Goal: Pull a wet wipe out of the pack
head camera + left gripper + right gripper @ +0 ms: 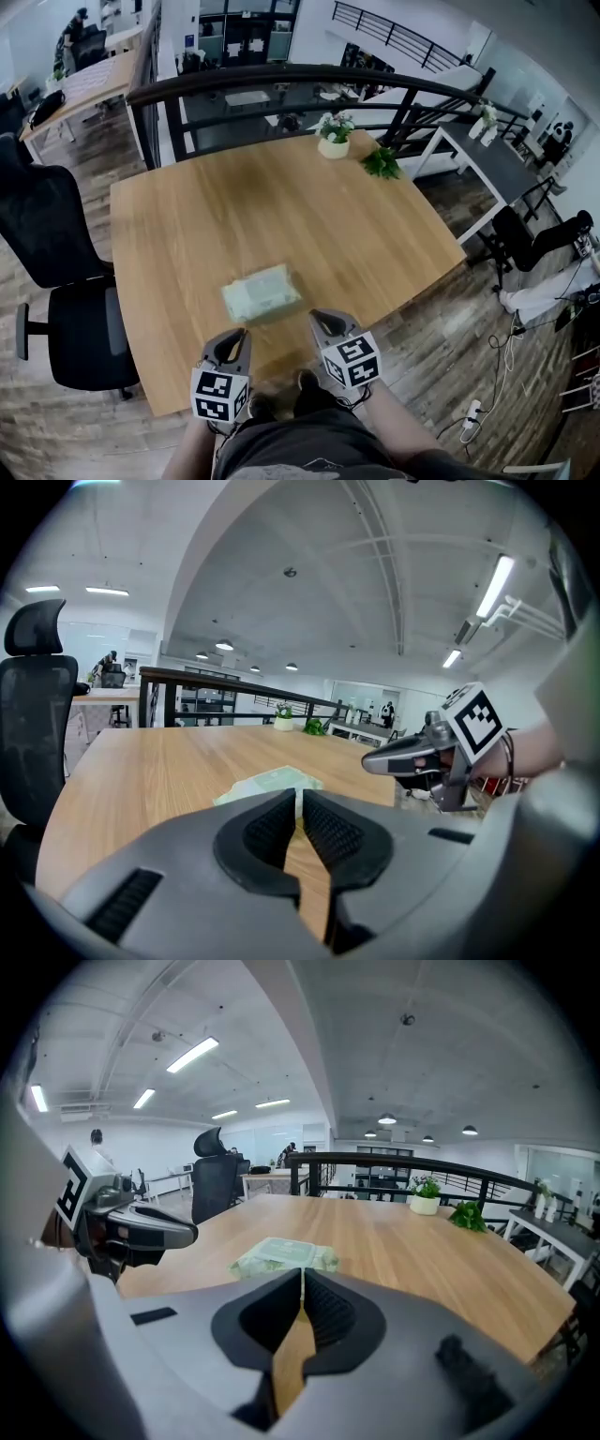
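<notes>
Two claws, one pack of wet wipes and one counter make up my count, plus two plants at the back.

The pack of wet wipes (262,293) lies flat on the counter (187,225), close to its 6 o'clock edge. It is pale green, and neither claw touches it. From the left claw (234,337) it sits at about 1 o'clock. From the right claw (321,321) it sits at about 11 o'clock, just beyond both tips.

Open wood runs from the pack out toward 3, 9 and 12 o'clock, so I have room on every side of it. At the far edge stand a flowering plant in a white pot (335,134) at 12 o'clock and a leafy green plant (382,163) at 1 o'clock, both well apart from the pack. A dark railing (281,75) curves behind that far edge. A black office chair (56,272) stands off the 9 o'clock edge.

Both claws hang side by side over the near edge, a gap between them. Each points toward 12 o'clock and tips slightly down, marker cubes toward me. The forearms come in from 6 o'clock. In its own view, each claw has its ribbed pads pressed together at the tips. Nothing is caught between the pads, and only a sliver of counter shows behind them.
</notes>
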### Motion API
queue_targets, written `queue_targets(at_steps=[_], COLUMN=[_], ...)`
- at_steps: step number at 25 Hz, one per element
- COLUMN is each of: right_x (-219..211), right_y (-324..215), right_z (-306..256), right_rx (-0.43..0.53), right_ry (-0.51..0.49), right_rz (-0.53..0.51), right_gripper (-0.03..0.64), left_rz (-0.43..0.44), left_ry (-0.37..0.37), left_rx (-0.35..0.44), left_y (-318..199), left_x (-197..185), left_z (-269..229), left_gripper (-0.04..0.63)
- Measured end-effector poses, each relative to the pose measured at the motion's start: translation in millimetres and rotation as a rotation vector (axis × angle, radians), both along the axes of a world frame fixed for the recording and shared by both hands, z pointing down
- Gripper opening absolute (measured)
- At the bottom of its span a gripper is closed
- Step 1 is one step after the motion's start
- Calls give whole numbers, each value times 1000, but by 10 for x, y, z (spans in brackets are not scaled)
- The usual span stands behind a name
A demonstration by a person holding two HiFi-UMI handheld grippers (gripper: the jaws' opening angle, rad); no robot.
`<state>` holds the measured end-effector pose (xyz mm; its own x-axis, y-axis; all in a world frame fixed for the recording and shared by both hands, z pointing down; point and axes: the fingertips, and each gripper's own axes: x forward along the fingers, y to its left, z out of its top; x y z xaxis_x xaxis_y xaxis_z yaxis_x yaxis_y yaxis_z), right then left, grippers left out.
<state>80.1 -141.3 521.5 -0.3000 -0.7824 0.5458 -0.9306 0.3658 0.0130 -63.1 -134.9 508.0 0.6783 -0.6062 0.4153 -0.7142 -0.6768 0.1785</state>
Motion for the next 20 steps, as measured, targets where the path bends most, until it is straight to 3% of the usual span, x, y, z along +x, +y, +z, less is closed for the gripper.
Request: queue_targets(at_steps=[10, 20], right_x=[-116, -254], right_y=[-499, -770], right_z=[352, 524], right_rx=[-43, -150], right_ry=[100, 148], right_rz=[-323, -589], right_gripper=[25, 26], left_rz=[-68, -121], left_ry=[-102, -198], left_rx=[-21, -44], left_y=[-247, -491], left_x=[209, 425], left_z=[151, 281], left_gripper=[17, 17])
